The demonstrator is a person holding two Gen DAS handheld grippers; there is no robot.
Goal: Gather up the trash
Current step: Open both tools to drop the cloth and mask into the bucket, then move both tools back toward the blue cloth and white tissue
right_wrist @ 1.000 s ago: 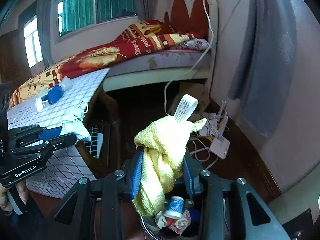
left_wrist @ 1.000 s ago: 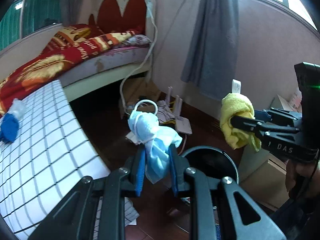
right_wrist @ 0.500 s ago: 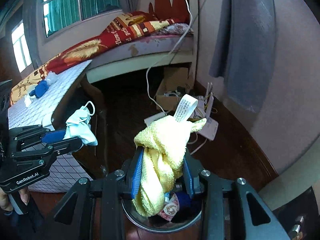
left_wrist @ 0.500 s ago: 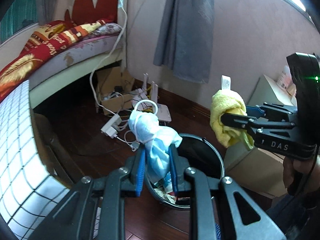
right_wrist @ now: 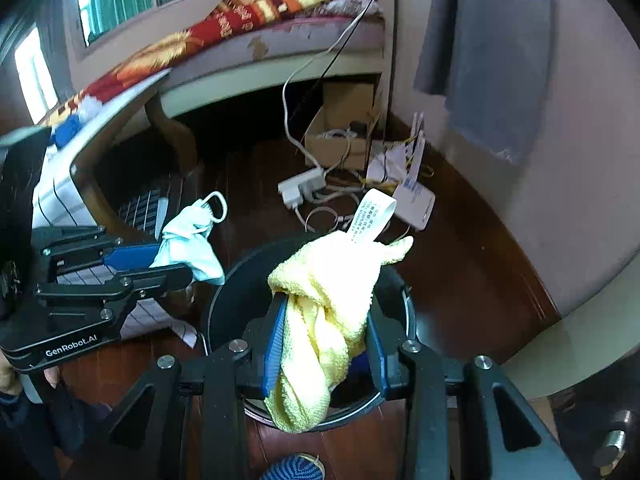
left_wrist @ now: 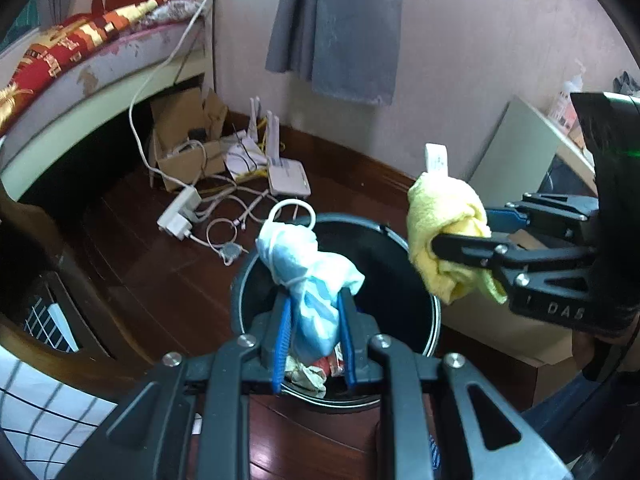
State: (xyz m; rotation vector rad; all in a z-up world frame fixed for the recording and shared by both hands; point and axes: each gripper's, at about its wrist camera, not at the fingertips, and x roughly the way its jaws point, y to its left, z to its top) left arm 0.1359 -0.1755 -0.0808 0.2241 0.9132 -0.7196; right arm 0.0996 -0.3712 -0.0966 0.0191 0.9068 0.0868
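While gripped, fluffy yellow cloth (right_wrist: pixel 324 292)

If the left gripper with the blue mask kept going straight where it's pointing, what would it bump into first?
Probably the inside of the black trash bin. The left gripper, shut on the blue face mask, points down into the bin's opening, so it would likely meet the crumpled trash at the bottom, though depth is hard to judge.

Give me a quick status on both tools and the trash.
Left tool shut on blue face mask. Right tool shut on yellow cloth. Both over open black bin, trash already inside. Nothing blocking the drop.
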